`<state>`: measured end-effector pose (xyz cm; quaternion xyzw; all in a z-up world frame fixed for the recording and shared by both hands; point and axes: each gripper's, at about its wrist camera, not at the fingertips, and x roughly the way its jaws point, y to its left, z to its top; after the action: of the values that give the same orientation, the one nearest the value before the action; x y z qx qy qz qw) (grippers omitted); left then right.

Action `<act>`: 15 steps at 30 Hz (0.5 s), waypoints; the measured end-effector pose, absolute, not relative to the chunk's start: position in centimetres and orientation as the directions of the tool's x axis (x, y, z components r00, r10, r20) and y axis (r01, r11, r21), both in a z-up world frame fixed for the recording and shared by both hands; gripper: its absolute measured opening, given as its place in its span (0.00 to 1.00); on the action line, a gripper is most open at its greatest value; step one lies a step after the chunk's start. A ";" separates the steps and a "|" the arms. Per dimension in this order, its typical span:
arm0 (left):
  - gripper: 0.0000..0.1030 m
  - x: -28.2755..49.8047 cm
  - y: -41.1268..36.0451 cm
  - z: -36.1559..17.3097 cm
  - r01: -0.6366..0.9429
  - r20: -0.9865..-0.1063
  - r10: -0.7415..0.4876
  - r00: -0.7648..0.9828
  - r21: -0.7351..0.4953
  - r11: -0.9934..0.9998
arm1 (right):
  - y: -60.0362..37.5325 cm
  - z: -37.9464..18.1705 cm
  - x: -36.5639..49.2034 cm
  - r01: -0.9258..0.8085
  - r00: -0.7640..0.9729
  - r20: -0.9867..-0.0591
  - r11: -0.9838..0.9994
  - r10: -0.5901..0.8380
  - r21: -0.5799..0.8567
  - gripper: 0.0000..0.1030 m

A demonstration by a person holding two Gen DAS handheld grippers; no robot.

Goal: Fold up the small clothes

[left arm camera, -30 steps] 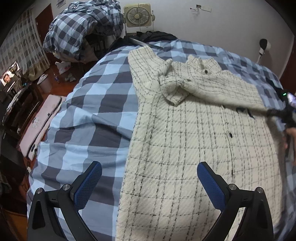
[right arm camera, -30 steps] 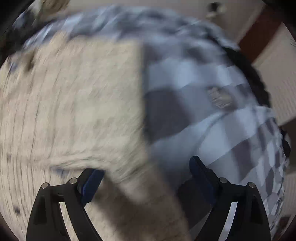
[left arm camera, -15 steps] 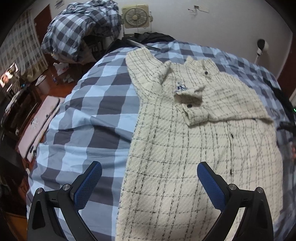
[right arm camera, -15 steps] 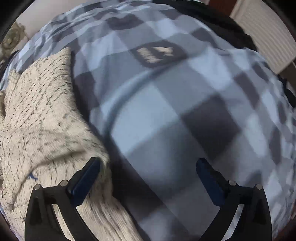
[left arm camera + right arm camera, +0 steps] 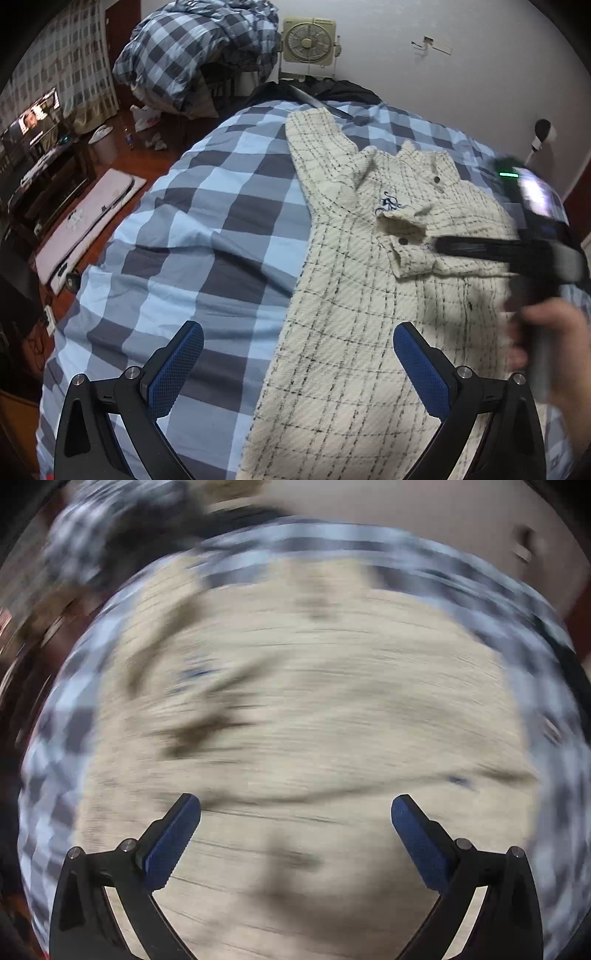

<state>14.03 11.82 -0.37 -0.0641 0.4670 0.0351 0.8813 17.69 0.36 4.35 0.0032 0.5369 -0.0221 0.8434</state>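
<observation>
The left tool (image 5: 298,363) hangs wide and empty over one cream checked shirt (image 5: 373,302) spread on a bed (image 5: 192,236) with a blue checked cover. The right tool (image 5: 295,834), its view blurred, has just been opening and stands wide over the shirt, nothing between its jaws. One sleeve cuff (image 5: 404,245) lies folded across the chest; one fan (image 5: 308,42) stands by the wall.
</observation>
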 end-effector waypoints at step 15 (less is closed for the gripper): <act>1.00 14.2 13.4 0.2 -0.147 -0.819 -0.084 0.568 -0.201 0.968 | -2.3 2.4 21.9 0.176 0.446 -0.851 0.905 0.278 0.388 0.12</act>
<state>14.18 13.42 0.19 -0.1244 0.4645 0.0179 0.8766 21.89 -2.31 2.42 0.2159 0.5252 0.0311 0.8225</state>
